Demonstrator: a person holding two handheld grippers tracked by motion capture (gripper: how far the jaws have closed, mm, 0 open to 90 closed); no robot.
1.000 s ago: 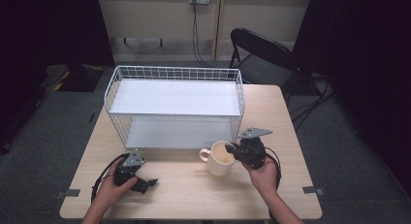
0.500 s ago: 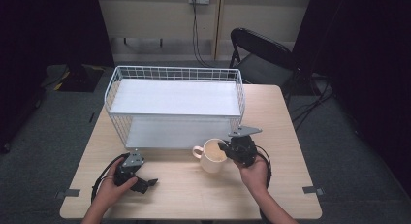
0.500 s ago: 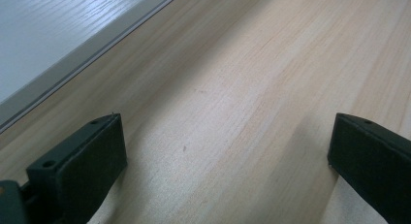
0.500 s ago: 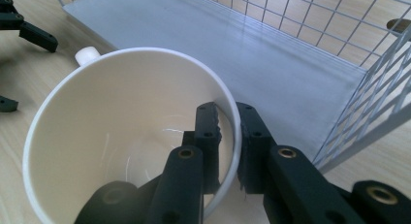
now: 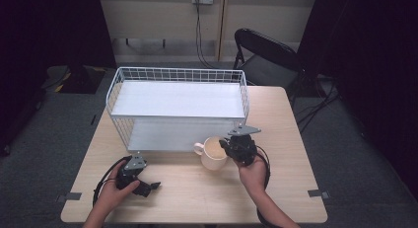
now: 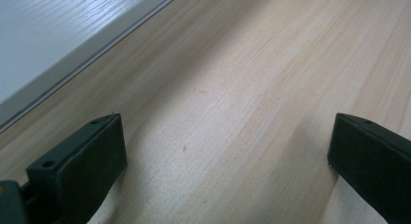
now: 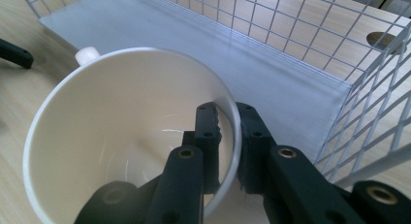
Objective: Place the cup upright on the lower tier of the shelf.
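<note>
**Mug gripped, not yet on the rack**

While the right tongs (image 7: 228, 132) pinch the rim of the cream mug (image 5: 215, 153), one jaw inside the wall and one outside, the grasp part looks done. In the high view the mug sits just below centre frame, right in front of the white wire rack (image 5: 118, 90), its handle pointing to frame left. I can't tell whether it is lifted or resting on the desk (image 5: 276, 188). The lower shelf (image 7: 271, 73) lies just beyond the mug in the right gripper view, bare.

Left tongs (image 5: 148, 187), lower left of the high view, are spread wide and hold nothing; the left gripper view has bare wood between the jaws, with a pale shelf edge at upper left.

Judgement: pick is secured; what's left is carrying the mug onto a shelf, probably the lower one, then letting go.
</note>
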